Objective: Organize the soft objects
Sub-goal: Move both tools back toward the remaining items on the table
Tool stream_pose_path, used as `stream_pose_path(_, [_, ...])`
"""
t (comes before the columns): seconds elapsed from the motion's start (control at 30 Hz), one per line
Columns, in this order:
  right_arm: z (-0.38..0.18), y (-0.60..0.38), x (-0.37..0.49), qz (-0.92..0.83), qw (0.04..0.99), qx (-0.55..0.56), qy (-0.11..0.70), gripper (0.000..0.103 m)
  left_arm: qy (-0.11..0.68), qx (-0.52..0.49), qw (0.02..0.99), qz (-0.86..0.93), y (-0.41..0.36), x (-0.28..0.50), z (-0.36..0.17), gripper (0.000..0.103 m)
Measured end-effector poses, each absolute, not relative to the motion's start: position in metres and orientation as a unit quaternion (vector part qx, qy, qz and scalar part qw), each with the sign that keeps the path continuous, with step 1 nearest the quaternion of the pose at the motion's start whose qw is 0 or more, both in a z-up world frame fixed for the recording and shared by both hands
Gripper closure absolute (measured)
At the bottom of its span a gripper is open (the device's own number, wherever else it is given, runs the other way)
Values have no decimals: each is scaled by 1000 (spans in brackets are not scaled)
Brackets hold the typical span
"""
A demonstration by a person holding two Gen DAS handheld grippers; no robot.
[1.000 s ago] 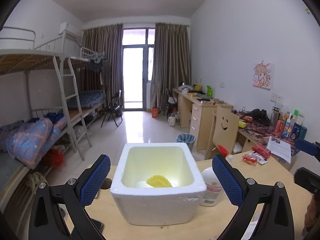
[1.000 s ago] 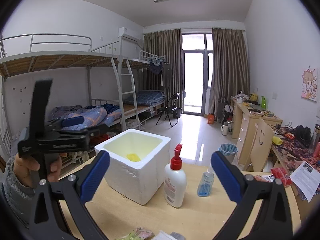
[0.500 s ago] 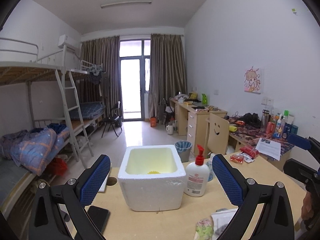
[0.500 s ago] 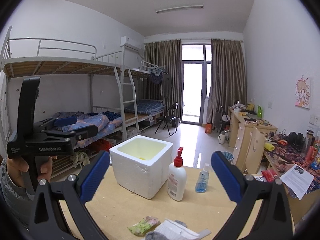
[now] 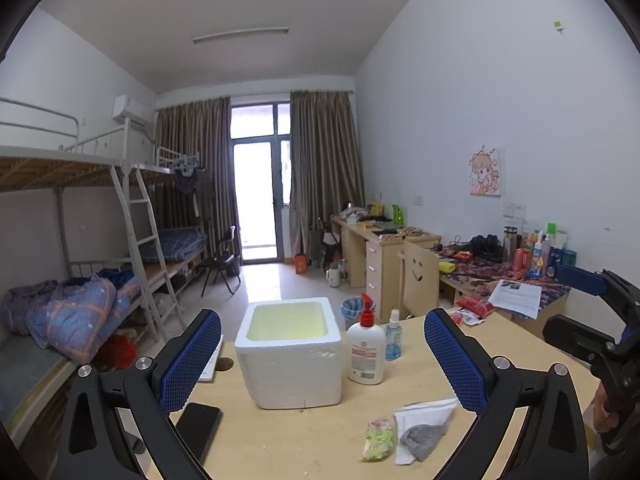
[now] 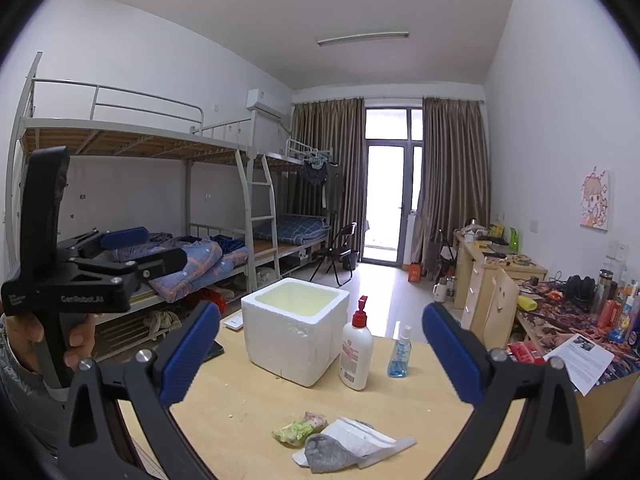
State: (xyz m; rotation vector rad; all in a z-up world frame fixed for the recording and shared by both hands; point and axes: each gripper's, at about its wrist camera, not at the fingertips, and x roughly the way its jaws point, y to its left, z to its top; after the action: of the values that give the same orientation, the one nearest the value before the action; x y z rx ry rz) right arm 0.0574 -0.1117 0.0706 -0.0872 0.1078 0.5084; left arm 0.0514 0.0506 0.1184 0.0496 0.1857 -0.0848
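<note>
Both the left gripper (image 5: 322,358) and the right gripper (image 6: 320,352) were held above the counter (image 5: 320,448) with fingers spread wide and nothing grasped. At about five o'clock in the left view, a grey sock (image 5: 422,438), a white sock (image 5: 424,414) and a green soft item (image 5: 379,438) lay unsorted. The foam box (image 5: 290,354) stood at twelve o'clock; most of the task was judged to remain.

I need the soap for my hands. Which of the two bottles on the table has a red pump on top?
The bigger white bottle, right beside the foam box. The small blue bottle has a clear spray top.
</note>
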Motion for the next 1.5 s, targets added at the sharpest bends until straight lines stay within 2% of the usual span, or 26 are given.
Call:
stream_pose_path(0.37, [62, -121, 34, 243, 968, -41, 42, 1, 82, 12, 996, -44, 50, 27, 106, 1])
stream_pose_path(0.9, [25, -119, 29, 228, 971, -49, 41, 1, 72, 15, 997, -31, 45, 22, 56, 1])
stream_pose_path(1.5, [-32, -130, 37, 218, 972, -34, 81, 1, 92, 3, 995, -33, 44, 28, -7, 1])
